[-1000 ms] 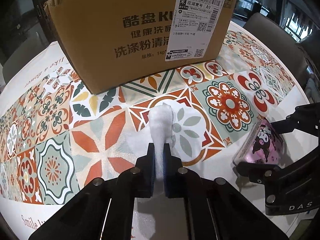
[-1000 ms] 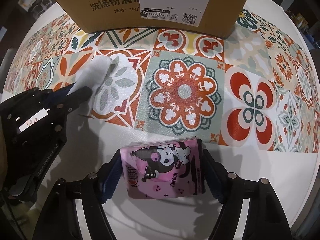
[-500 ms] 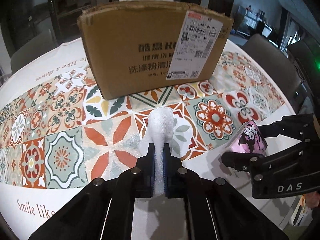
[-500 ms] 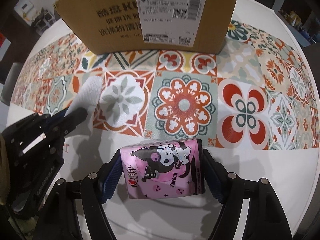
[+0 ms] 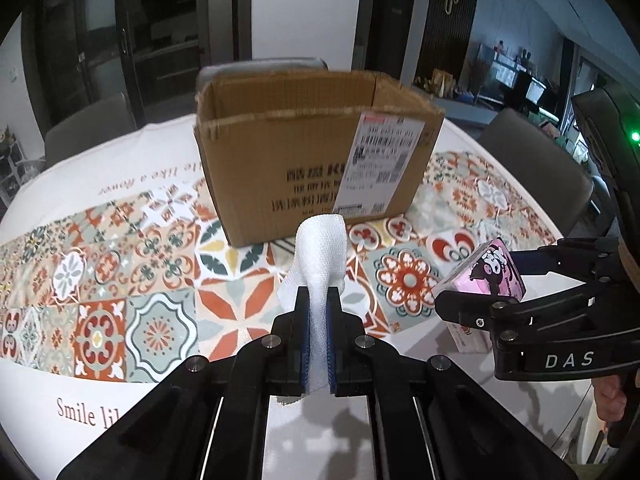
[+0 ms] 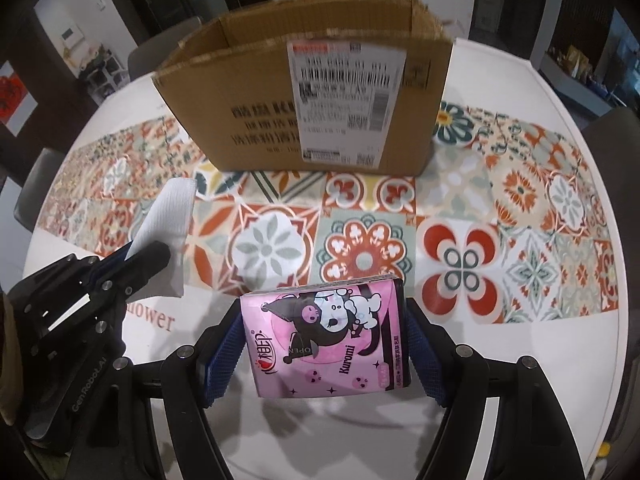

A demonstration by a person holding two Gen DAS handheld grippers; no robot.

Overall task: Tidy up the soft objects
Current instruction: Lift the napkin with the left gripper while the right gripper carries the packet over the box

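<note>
**Both grippers loaded, tilted down over the table**

Left gripper point(image 5: 318, 334) angles down toward the table, its blue pads pressed together on a white cloth point(image 5: 320, 256) that stands up from the jaws and droops at its tip. Right gripper point(image 6: 326, 344) points more steeply down, jaws spread wide yet clamping a pink tissue pack point(image 6: 326, 336) by its two short ends, printed face up.

From the left wrist view, the tissue pack point(image 5: 486, 270) sits at 3 o'clock, gripped by the right gripper point(image 5: 480, 280); a bit of a hand point(image 5: 610, 398) shows at 4 o'clock under that tool. From the right wrist view, the left gripper point(image 6: 144, 256) sits at 9 o'clock with the cloth point(image 6: 168, 216) sticking out toward 12.

Beyond both lies the patterned tablecloth point(image 6: 364, 256) on a round white table point(image 6: 552, 360). At 12 o'clock stands an open cardboard box point(image 6: 304, 92) bearing a shipping label point(image 6: 344, 96). Only the left wrist view looks into the box point(image 5: 316, 152), showing its inner back wall, and catches a green light point(image 5: 635, 135) at 2 o'clock.
</note>
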